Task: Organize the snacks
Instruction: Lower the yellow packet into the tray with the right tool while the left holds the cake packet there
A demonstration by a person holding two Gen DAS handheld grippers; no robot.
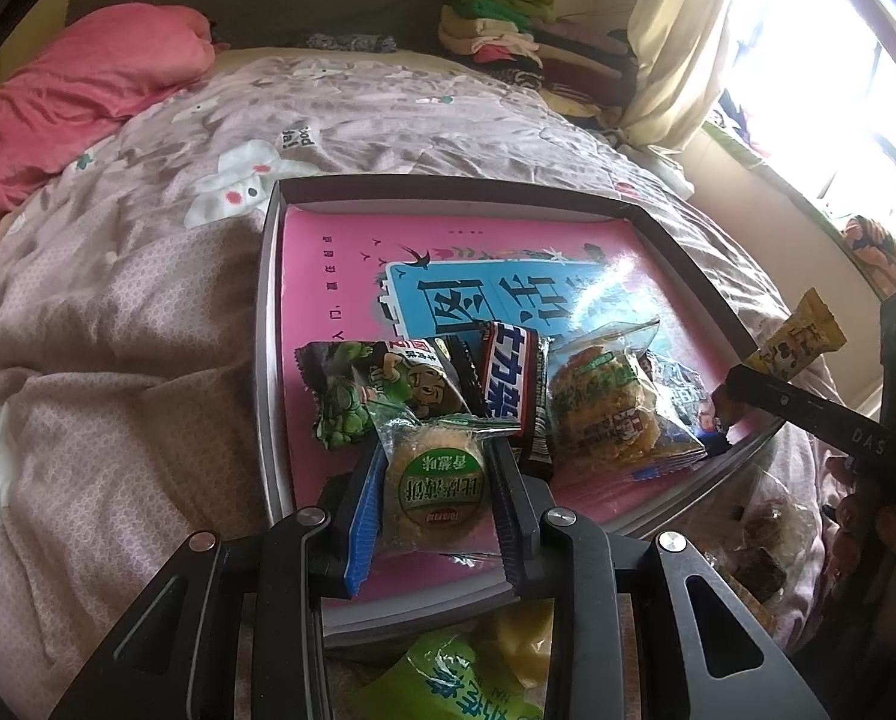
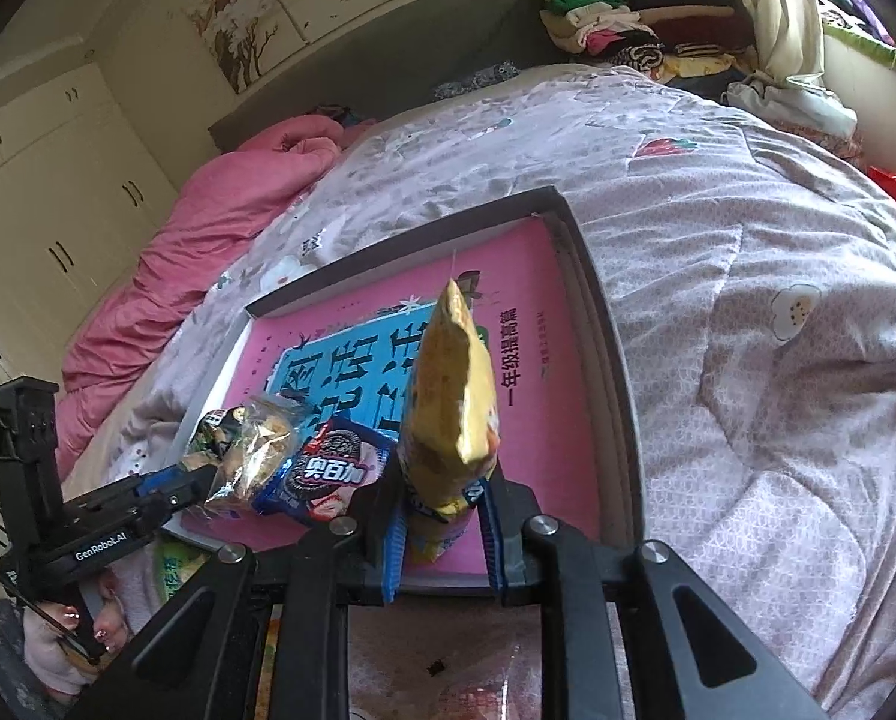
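A grey tray [image 1: 268,324] with a pink and blue printed bottom lies on the bed. At its near end lie several snack packets: a green pea packet [image 1: 364,390], a dark chocolate bar [image 1: 511,384], a clear cracker pack [image 1: 604,408]. My left gripper [image 1: 436,498] is shut on a round cracker packet [image 1: 433,489] just above the tray's near edge. My right gripper [image 2: 442,516] is shut on a yellow snack packet [image 2: 451,384] and holds it upright over the tray [image 2: 616,360]; it also shows in the left wrist view [image 1: 799,336]. A blue Oreo packet [image 2: 322,468] lies in the tray.
The tray rests on a lilac patterned quilt [image 1: 118,312]. A pink pillow [image 1: 70,102] lies at the bed's head, folded clothes [image 1: 508,30] at the far corner. More snacks [image 1: 448,678] lie below the left gripper, outside the tray. A bag of snacks [image 1: 754,534] sits to the right.
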